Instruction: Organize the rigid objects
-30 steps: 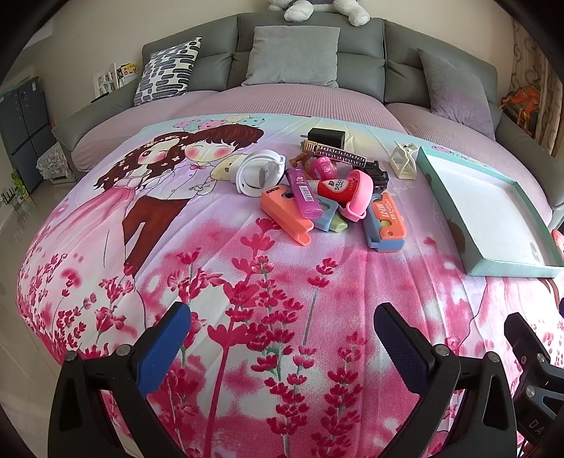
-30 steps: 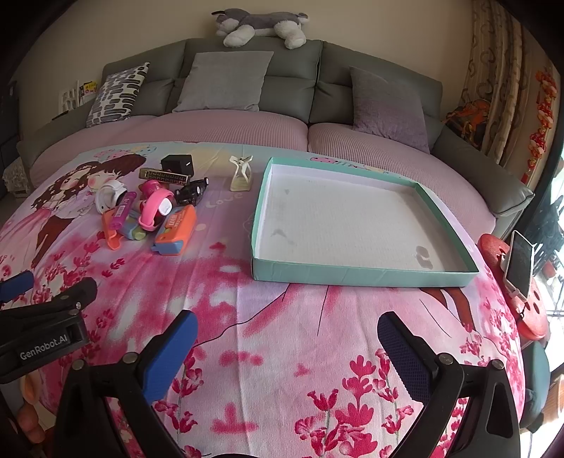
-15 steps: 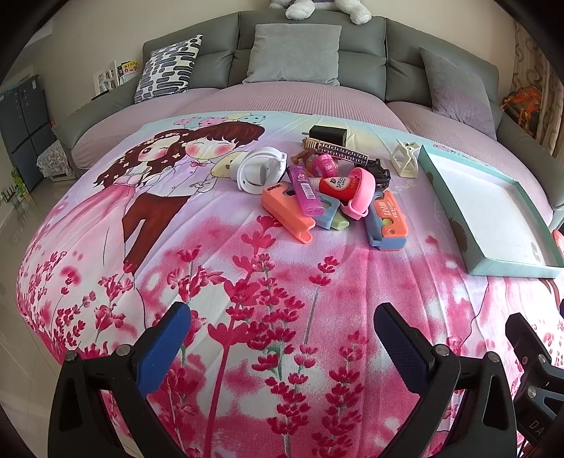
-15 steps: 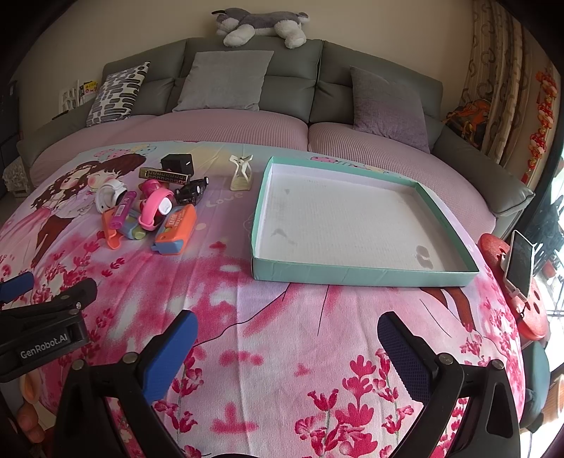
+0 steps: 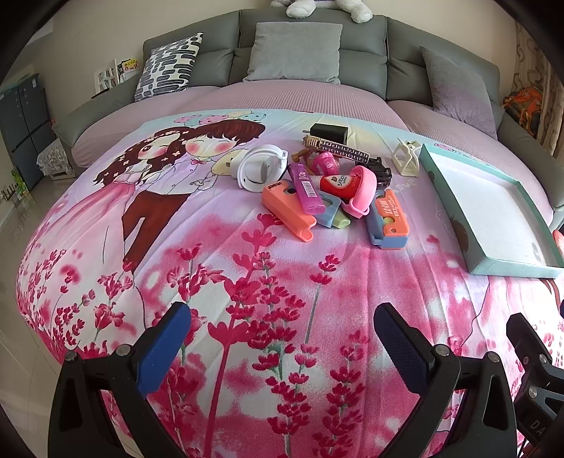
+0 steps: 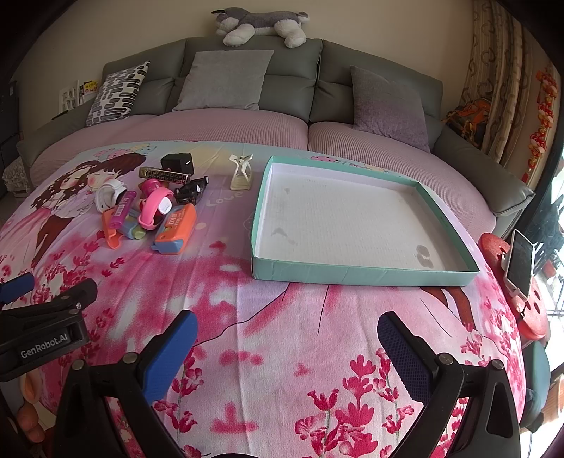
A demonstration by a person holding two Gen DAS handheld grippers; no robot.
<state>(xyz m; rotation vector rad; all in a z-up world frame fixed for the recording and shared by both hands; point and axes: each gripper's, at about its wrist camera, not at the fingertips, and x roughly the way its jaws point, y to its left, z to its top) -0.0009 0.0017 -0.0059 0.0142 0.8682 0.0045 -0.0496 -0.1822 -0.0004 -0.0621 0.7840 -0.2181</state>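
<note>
A jumble of small hard things sits in a heap on the pink flowered blanket (image 5: 246, 282), toward the far left of the spread. At the near edge of the heap lies an orange and blue case (image 5: 387, 220), and left of it a salmon-coloured case (image 5: 287, 208) with a purple tube (image 5: 306, 190) lying across it. A red tube (image 5: 336, 184) rests inside a pink band (image 5: 363, 192), overlapping a blue piece and a pale green one underneath. Behind these are a white round holder (image 5: 261, 169), a small pink ball-shaped thing (image 5: 326, 162), a gold patterned bar (image 5: 338, 149), a black charger block (image 5: 329, 132) and a black toy car (image 6: 192, 188). A cream clip (image 6: 241, 172) stands on its own between the heap and the box.

The teal box (image 6: 363, 273), shallow and white inside, lies to the right of the heap with nothing in it but a few faint marks.

The left gripper (image 5: 282, 341) hangs low over the near part of the blanket, its blue-padded fingers spread wide and holding nothing. The right gripper (image 6: 285, 348) is the same, wide apart and bare, pointed toward the box. The two are well short of the heap.

Beyond the blanket runs a grey sofa (image 6: 289, 88) with cushions and a plush dog (image 6: 261, 21) on top. A phone (image 6: 521, 262) is propped on a red stand at the right.
</note>
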